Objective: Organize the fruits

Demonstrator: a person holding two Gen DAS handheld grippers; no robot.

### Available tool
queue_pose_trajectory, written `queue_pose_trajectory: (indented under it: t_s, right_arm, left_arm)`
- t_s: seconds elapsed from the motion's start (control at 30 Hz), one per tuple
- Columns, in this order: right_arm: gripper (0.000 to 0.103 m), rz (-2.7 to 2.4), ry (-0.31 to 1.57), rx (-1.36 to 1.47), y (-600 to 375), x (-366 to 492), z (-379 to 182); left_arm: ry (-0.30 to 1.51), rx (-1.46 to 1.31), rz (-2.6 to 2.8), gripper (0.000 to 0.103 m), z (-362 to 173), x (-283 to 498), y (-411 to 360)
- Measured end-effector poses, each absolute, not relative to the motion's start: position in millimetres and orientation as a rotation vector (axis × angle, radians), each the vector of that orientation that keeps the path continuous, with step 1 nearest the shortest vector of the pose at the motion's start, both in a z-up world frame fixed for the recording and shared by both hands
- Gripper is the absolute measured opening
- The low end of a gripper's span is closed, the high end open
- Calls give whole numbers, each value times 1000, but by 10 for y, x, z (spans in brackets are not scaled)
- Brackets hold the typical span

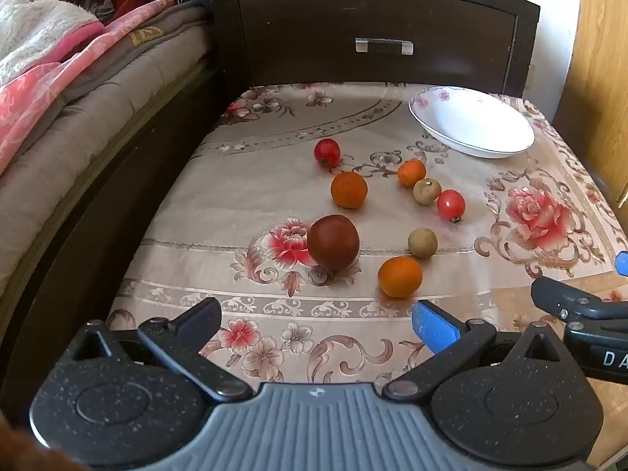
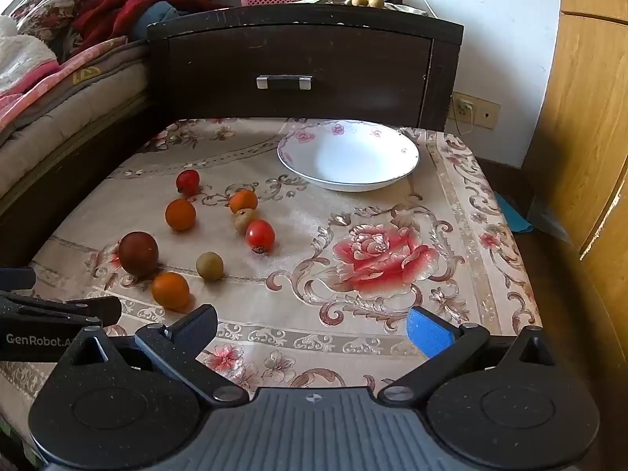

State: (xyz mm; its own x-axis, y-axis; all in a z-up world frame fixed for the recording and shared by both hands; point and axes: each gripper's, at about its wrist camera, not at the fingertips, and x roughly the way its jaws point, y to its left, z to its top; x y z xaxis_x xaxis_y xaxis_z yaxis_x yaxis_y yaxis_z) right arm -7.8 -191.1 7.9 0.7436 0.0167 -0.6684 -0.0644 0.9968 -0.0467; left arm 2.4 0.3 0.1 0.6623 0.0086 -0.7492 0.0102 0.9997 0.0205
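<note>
Your left hand-held gripper [image 1: 316, 324] hangs with its fingers spread wide and nothing between them, low over the near edge of the desk [image 1: 392, 125]; your right hand-held gripper [image 2: 312, 324] is released and empty too. Taking the white bowl [image 2: 349, 157] as landmark, all eight fruits lie loose on the flowered cloth, on its near-left side and apart from it; the bowl holds nothing. The dark red fruit [image 1: 333, 241], biggest and farthest from the bowl, looks smooth and probably heavier: take it across its widest middle. The three orange ones [image 1: 399, 276] seem light with a yielding peel, so close gently. The two red tomatoes [image 1: 450, 205] look slick and easy to bruise; the two small tan fruits [image 1: 422, 242] would roll away from a careless touch. Readable writing: "GenRobot.A" on the left gripper's body in the right wrist view, and "DA" on the right one's in the left view.
</note>
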Motion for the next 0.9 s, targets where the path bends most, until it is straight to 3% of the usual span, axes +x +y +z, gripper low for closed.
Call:
queue_pose_trajectory:
  t_s: [0.9]
  right_arm:
    - [97, 41, 755, -76, -1943, -96, -4]
  left_arm:
    - [864, 12, -20, 103, -55, -5, -43]
